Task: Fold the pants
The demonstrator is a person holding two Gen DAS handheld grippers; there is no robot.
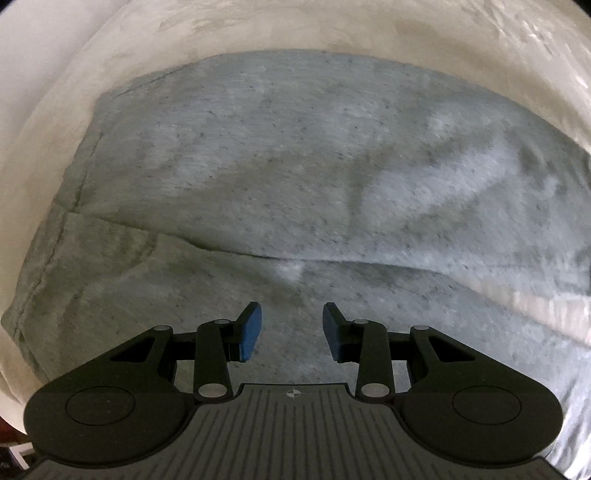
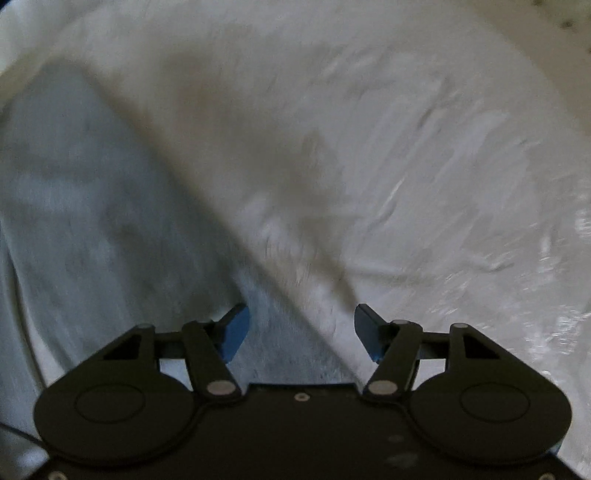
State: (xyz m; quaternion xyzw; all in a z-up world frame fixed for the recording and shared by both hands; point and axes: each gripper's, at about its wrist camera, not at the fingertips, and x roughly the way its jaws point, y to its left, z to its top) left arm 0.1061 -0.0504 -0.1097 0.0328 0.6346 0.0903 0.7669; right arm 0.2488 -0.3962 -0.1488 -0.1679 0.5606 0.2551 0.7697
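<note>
White sheeting [image 1: 332, 33] covered the counter where we saw the pants [image 1: 295, 166] lying partly folded, more folds judged left, left gripper [image 1: 291, 332] narrow and empty, right gripper [image 2: 301, 332] wider over their edge, gripping nothing.

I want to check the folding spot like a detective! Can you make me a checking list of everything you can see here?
Surface: white crinkly cover, wrinkled, blurred in the right wrist view.
Job's things: blue-grey fleecy pants lying flat, one layer folded over another, seam along the left edge.
Clutter: nothing seen.
Grippers: left tool open above the pants, nothing between its blue pads; right tool open over the pants' edge, holding nothing.
Cables: one thin dark line at the bottom-left corner of the right wrist view, maybe a cable.
Surroundings: dark red patch at the left wrist view's corner, too small to tell.
</note>
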